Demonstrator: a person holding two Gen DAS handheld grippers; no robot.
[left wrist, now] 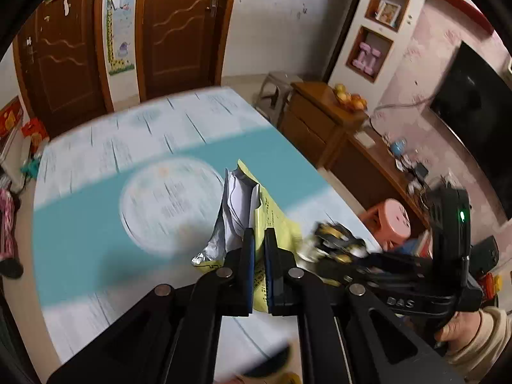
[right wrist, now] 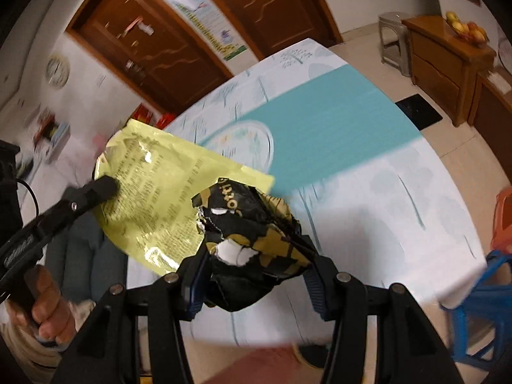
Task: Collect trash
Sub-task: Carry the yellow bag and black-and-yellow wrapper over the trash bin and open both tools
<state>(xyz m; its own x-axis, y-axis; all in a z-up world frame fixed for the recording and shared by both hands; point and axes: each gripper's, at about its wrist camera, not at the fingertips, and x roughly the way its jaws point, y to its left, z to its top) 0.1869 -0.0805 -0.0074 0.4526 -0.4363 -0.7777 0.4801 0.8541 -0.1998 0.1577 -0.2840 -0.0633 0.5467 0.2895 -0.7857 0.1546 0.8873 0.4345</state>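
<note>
My left gripper [left wrist: 260, 240] is shut on a flat yellow foil bag [left wrist: 272, 220] with a silver torn top, held up above the table. In the right wrist view the same yellow bag [right wrist: 153, 198] hangs at the left, pinched by the left gripper [right wrist: 107, 187]. My right gripper [right wrist: 252, 249] is shut on a crumpled black and gold wrapper [right wrist: 252, 236], its jaws standing fairly wide around the bulky wad. In the left wrist view that wrapper [left wrist: 336, 241] shows blurred at the right, ahead of the right gripper's body.
A table [left wrist: 96, 224] with a teal and white cloth lies below both grippers. A pink stool [left wrist: 393, 220] and wooden cabinets [left wrist: 320, 118] stand at its right, a blue stool [right wrist: 480, 291] near its corner. Brown doors [left wrist: 179, 32] line the far wall. A person's hand [right wrist: 44, 307] grips the left handle.
</note>
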